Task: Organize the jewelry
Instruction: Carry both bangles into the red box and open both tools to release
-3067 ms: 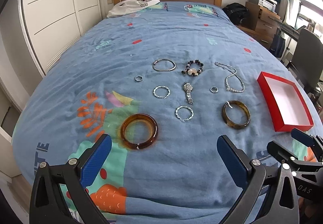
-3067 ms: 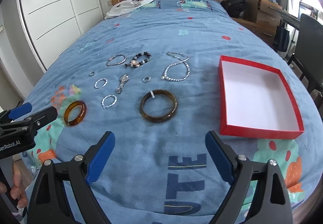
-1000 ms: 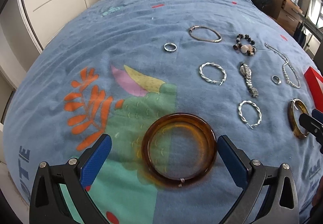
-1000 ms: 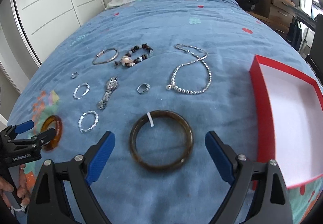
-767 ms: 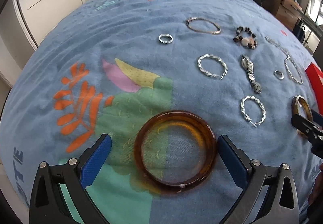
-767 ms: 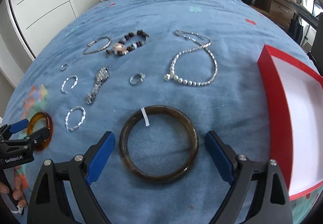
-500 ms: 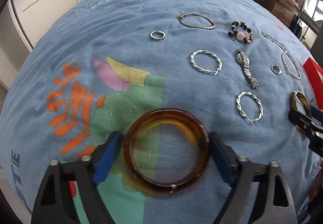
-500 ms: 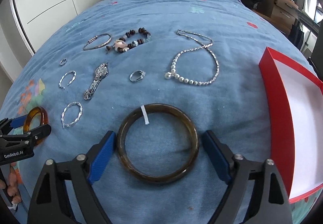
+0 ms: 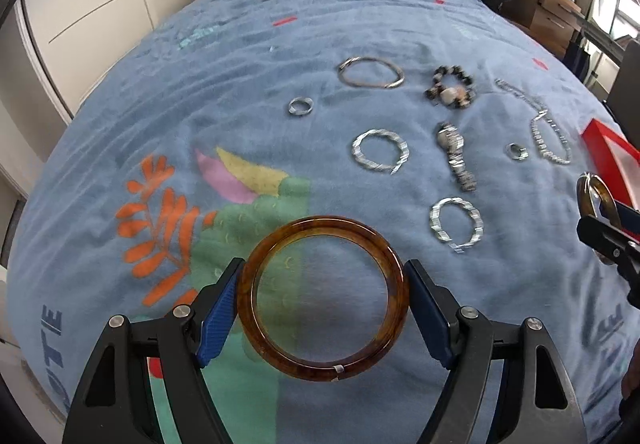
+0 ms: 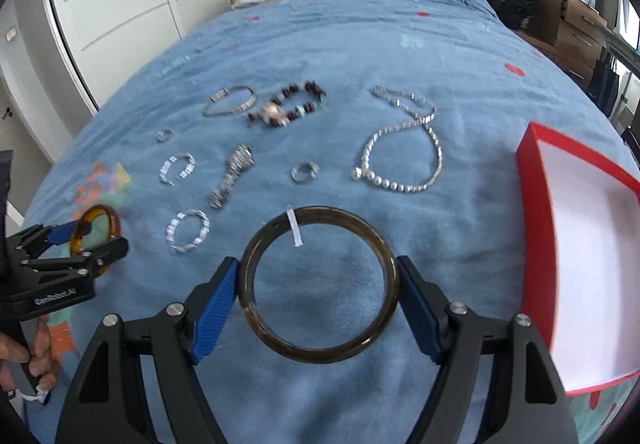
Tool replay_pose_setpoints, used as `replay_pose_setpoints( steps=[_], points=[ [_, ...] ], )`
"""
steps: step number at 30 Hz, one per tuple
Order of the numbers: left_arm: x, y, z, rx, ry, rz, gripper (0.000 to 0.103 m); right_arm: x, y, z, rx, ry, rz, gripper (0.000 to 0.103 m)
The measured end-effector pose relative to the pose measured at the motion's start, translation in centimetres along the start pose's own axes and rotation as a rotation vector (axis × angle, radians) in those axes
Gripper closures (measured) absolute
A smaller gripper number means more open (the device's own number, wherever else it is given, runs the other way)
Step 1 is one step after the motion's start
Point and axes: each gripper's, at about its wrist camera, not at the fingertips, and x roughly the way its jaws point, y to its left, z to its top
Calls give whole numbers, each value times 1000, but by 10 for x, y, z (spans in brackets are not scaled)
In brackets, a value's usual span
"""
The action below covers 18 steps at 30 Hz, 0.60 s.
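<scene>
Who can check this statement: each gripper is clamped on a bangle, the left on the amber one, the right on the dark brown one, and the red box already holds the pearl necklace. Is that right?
Not quite. The left gripper does clamp the amber bangle and the right gripper the dark brown bangle. But the right wrist view shows the red box with nothing in it; the pearl necklace lies on the blue bedspread.

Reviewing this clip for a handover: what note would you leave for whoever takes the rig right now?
Left gripper: shut on the amber bangle.
Right gripper: shut on the dark bangle.
Red box: to the right, nothing seen inside it.
Still on the bedspread: pearl necklace, watch, beaded bracelet, silver bracelets and rings.
Done: both bangles gripped. Left: probably box them, then the rest.
</scene>
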Motion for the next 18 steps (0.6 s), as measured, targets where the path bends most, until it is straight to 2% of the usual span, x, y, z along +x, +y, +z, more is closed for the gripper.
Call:
replay_pose_setpoints(
  steps=[8,14,18],
  points=[
    [-43,-49,21,71,-44,-92,25,-69,-36,3,40,-67,-4,27],
    [-64,-118,34,156,-68,-203,25,-117,-103,-10,77,-85,-73,27],
    [-72,-176,39,230,-76,-273,25,-131,-151,-15,99,-77,-101,27]
  ],
)
